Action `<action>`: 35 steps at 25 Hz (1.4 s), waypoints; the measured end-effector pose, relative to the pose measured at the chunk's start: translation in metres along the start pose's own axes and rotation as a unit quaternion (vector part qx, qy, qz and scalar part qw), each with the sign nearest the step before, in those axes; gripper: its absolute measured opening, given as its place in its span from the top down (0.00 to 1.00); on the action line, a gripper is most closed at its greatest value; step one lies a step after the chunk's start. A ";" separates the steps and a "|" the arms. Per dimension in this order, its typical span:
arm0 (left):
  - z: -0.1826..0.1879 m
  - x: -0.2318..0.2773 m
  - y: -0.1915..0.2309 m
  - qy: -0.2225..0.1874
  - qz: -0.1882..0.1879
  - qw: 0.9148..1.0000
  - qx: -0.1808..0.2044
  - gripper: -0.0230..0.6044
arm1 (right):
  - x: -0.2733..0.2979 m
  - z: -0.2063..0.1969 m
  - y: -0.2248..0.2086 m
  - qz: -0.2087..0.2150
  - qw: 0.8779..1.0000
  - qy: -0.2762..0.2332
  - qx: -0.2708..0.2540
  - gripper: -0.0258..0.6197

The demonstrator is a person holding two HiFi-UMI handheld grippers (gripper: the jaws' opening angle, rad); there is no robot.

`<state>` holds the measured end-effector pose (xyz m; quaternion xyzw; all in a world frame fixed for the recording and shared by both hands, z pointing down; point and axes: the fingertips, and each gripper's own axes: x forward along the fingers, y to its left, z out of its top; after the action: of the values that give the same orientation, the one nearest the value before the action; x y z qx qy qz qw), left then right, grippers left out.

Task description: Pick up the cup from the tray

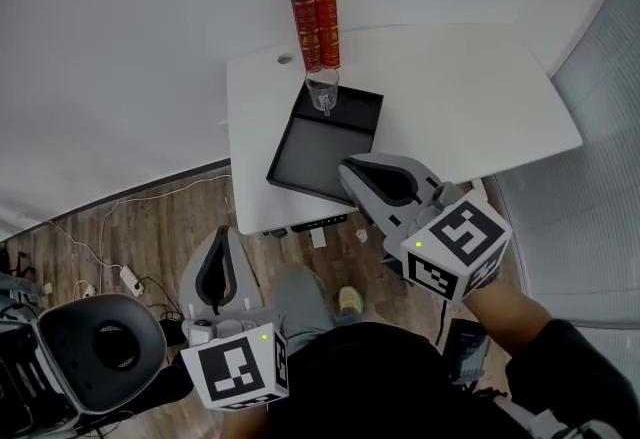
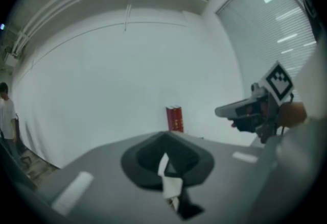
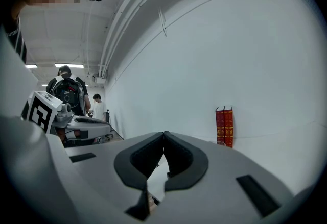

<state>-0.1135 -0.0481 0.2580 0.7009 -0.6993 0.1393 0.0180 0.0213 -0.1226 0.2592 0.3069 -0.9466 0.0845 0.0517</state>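
your left gripper (image 1: 224, 235) and right gripper (image 1: 347, 169) sit pinched shut, empty; the clear glass cup (image 1: 323, 90) stands in the matte black rectangular tray (image 1: 300, 163).

A clear glass cup (image 1: 323, 90), a black rectangular tray (image 1: 320, 152), a white tabletop (image 1: 470, 97) and two red hardcover books (image 1: 315, 19) banded in gold are shown.

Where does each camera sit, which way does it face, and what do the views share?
Head view: on the person's head, facing down at table, tray, cup, books; shows left hand-held gripper, right hand-held gripper, a forearm.
Left gripper view: on the left hand-held gripper, facing along its shut jaws toward the books; the right one shows.
Right gripper view: on the right one, facing along its shut jaws toward the books; the left one shows.
Shared: all see the books.
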 end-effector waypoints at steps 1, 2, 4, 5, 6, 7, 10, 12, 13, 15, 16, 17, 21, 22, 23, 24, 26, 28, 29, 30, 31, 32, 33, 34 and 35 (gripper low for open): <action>0.001 -0.001 0.000 0.000 0.000 1.000 0.000 0.96 | 0.000 0.001 0.001 0.001 1.000 0.000 -0.001 0.94; 0.002 -0.001 0.001 -0.001 0.000 1.000 0.000 0.96 | 0.000 0.003 0.001 0.001 1.000 -0.001 -0.002 0.94; 0.004 0.001 0.002 -0.002 -0.001 1.000 0.001 0.96 | 0.001 0.005 0.000 -0.001 1.000 -0.003 -0.003 0.94; 0.005 0.002 0.003 -0.004 0.000 1.000 0.001 0.96 | 0.002 0.005 -0.002 -0.001 1.000 -0.004 -0.003 0.94; 0.005 0.003 0.003 -0.005 0.000 1.000 0.001 0.96 | 0.003 0.006 -0.003 -0.002 1.000 -0.004 -0.002 0.94; 0.006 0.004 0.003 -0.006 0.000 1.000 0.001 0.96 | 0.003 0.006 -0.004 -0.002 1.000 -0.004 -0.003 0.94; 0.006 0.005 0.003 -0.008 -0.001 1.000 -0.001 0.96 | 0.004 0.005 -0.004 -0.002 1.000 -0.003 -0.004 0.94; 0.006 0.005 0.003 -0.009 -0.002 1.000 -0.004 0.96 | 0.004 0.005 -0.003 -0.001 1.000 -0.003 -0.005 0.94; 0.006 0.004 0.003 -0.009 -0.001 1.000 -0.004 0.96 | 0.004 0.005 -0.003 -0.001 1.000 -0.003 -0.006 0.94; 0.006 0.004 0.002 -0.010 -0.001 1.000 -0.005 0.96 | 0.004 0.005 -0.003 0.000 1.000 -0.002 -0.007 0.94; 0.007 0.004 0.002 -0.010 -0.001 1.000 -0.005 0.96 | 0.004 0.006 -0.003 0.000 1.000 -0.002 -0.007 0.94; 0.008 0.004 0.001 -0.011 -0.001 1.000 -0.005 0.96 | 0.004 0.006 -0.003 0.001 1.000 -0.002 -0.007 0.94; 0.007 0.002 -0.005 -0.014 -0.002 1.000 -0.002 0.96 | 0.000 0.006 -0.004 0.003 1.000 -0.006 -0.012 0.94; 0.007 0.002 -0.007 -0.015 -0.002 1.000 -0.001 0.96 | -0.001 0.005 -0.005 0.003 1.000 -0.006 -0.012 0.94; 0.006 0.001 -0.008 -0.014 -0.002 1.000 -0.001 0.96 | -0.003 0.005 -0.005 0.003 1.000 -0.006 -0.012 0.94; 0.005 0.001 -0.009 -0.014 -0.002 1.000 -0.002 0.96 | -0.004 0.004 -0.005 0.003 1.000 -0.006 -0.011 0.94; 0.005 -0.001 -0.009 -0.012 -0.003 1.000 -0.003 0.96 | -0.006 0.005 -0.003 0.002 1.000 -0.006 -0.012 0.94; 0.006 0.000 -0.009 -0.012 -0.005 1.000 -0.002 0.96 | -0.006 0.007 -0.003 0.001 1.000 -0.006 -0.013 0.94; 0.007 0.001 -0.008 -0.013 -0.007 1.000 -0.002 0.96 | -0.006 0.008 -0.004 0.000 1.000 -0.006 -0.013 0.94; 0.008 0.002 -0.008 -0.013 -0.008 1.000 -0.002 0.96 | -0.005 0.008 -0.005 -0.002 1.000 -0.006 -0.012 0.94; 0.010 0.005 -0.007 -0.013 -0.009 1.000 -0.002 0.96 | -0.003 0.009 -0.007 -0.003 1.000 -0.005 -0.011 0.94; 0.011 0.009 -0.006 -0.012 -0.011 1.000 -0.002 0.96 | 0.000 0.010 -0.010 -0.005 1.000 -0.004 -0.009 0.94; 0.012 0.014 -0.005 -0.010 -0.013 1.000 -0.003 0.96 | 0.003 0.010 -0.014 -0.006 1.000 -0.001 -0.007 0.94; 0.013 0.019 -0.005 -0.009 -0.016 1.000 -0.003 0.96 | 0.006 0.011 -0.017 -0.008 1.000 0.001 -0.005 0.94; 0.014 0.024 -0.005 -0.008 -0.018 1.000 -0.003 0.96 | 0.009 0.011 -0.020 -0.009 1.000 0.002 -0.004 0.94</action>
<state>-0.1068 -0.0742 0.2504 0.7147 -0.6868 0.1312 0.0175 0.0256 -0.1454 0.2522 0.3154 -0.9438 0.0811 0.0559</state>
